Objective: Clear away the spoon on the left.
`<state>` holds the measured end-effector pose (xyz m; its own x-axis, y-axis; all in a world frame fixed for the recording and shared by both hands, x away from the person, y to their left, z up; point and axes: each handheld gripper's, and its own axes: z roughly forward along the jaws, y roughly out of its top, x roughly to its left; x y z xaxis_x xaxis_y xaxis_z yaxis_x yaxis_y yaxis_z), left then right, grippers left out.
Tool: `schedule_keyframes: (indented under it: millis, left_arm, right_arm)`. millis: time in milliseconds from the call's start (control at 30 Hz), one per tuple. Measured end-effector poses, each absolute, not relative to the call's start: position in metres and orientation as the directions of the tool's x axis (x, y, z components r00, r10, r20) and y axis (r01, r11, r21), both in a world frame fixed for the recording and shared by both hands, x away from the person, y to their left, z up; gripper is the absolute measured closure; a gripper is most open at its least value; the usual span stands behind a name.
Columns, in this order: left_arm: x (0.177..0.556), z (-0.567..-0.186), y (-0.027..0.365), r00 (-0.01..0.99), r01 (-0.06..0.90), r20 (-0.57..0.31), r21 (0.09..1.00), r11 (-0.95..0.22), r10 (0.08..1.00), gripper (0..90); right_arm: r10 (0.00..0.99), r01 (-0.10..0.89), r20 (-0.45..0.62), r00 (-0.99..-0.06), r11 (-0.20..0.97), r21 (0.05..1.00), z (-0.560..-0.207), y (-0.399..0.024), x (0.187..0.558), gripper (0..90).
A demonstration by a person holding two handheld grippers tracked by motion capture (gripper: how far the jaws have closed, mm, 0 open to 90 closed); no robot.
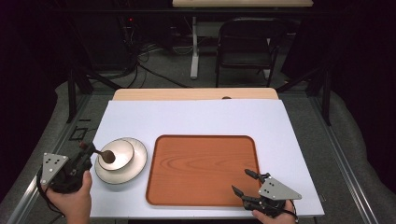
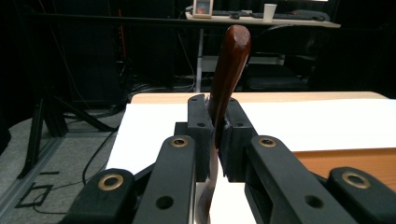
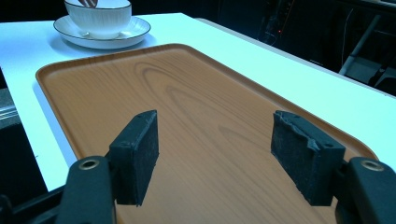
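My wooden spoon [image 1: 99, 153] is over the bowl [image 1: 117, 154]. Its round end sits above the middle of the bowl. Its long brown handle slants away from the bowl toward my left claw [image 1: 82, 156], so the spoon lies long-ways from the bowl's middle out past its left edge. In the left claw's own view the handle [image 2: 229, 70] stands up tall between the two black pads, and the thin part runs down below them.

My left claw is squeezed tight on the spoon handle. The pads press on it from both sides, with almost no gap.

The bowl sits on a plate [image 1: 138, 161]. The plate is on the white tabletop [image 1: 196, 119]. Just to the right of the bowl lies a big brown wooden tray [image 1: 201, 170].

My right claw [image 1: 243, 182] is far from the bowl, over the tray's near right corner. Its pads [image 3: 137, 151] are spread wide apart. It holds nothing, and I see only the tray between them.
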<state>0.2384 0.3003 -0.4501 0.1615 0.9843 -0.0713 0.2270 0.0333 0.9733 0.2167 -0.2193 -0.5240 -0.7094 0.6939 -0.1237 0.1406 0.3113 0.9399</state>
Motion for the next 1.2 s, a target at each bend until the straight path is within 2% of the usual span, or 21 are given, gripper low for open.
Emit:
schedule_keyframes:
  millis: [267,633,1200]
  left_arm:
    - [0.229,-0.438,0.293,0.206,0.214,-0.078,0.976,0.033,0.976,84.7]
    - [0.224,-0.428,0.265,0.346,0.227,-0.104,0.974,0.025,0.933,84.6]
    - [0.224,-0.439,0.204,0.562,0.302,-0.084,0.947,-0.109,0.823,84.6]
  right_arm:
    - [0.693,0.141,-0.124,-0.71,0.313,0.939,-0.524,-0.219,0.217,32.0]
    - [0.693,0.142,-0.122,-0.711,0.312,0.939,-0.524,-0.219,0.217,32.0]
    - [0.693,0.14,-0.124,-0.71,0.311,0.94,-0.524,-0.22,0.217,32.0]
